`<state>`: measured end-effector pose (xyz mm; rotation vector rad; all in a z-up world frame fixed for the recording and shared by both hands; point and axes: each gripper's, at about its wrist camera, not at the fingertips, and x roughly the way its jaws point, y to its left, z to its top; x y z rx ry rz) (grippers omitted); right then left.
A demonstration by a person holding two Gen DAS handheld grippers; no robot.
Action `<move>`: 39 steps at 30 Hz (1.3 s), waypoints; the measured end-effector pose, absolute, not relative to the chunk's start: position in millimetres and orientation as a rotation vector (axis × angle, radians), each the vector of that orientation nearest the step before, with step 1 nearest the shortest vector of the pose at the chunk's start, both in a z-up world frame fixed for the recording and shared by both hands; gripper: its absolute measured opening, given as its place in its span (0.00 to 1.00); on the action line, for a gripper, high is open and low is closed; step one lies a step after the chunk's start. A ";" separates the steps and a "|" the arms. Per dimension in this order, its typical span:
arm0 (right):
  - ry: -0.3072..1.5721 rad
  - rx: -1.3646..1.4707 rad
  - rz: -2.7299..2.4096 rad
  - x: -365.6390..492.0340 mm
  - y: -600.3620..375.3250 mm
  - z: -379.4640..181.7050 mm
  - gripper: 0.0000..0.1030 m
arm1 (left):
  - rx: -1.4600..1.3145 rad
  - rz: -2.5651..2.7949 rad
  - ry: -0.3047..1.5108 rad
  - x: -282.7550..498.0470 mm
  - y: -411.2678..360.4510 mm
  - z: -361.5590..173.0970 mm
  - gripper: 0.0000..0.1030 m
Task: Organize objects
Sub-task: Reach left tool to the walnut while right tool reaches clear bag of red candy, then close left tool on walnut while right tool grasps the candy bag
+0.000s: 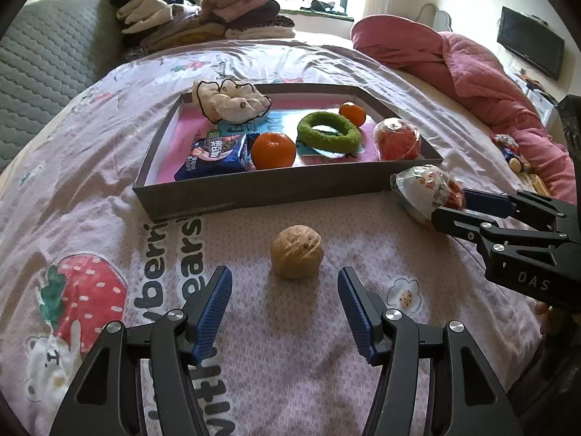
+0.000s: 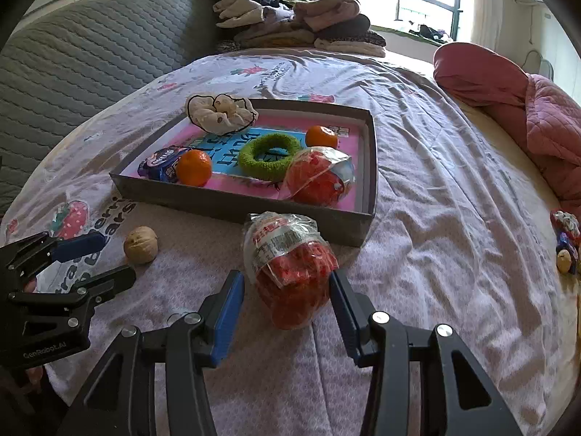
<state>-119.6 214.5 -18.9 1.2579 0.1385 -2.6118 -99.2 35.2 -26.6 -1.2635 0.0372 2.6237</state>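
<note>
Right wrist view: right tool (image 2: 287, 290) straddles snack bag (image 2: 290, 265), contact unclear; left tool (image 1: 285, 287) open.

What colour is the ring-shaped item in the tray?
Green; the fuzzy ring shows best in the right wrist view.

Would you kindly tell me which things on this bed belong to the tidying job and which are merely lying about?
Part of the job:
- grey tray holding two oranges, a green ring, a biscuit packet, a cream scrunchie and a red snack bag
- walnut ahead of the left gripper
- red snack bag between the right gripper's open jaws

Lying about:
- folded clothes
- pink quilt
</note>
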 end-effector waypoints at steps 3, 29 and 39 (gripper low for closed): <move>0.155 1.267 -2.610 -124.3 213.8 -20.8 0.47 | -1.253 2.626 0.042 -103.2 36.7 -28.0 0.60; -0.003 1.254 -2.548 -148.9 217.8 -27.4 0.56 | -1.245 2.609 0.048 -119.6 40.1 -40.6 0.38; -0.048 1.219 -2.528 -142.8 216.7 -22.2 0.56 | -1.209 2.620 0.057 -115.2 41.2 -34.8 0.33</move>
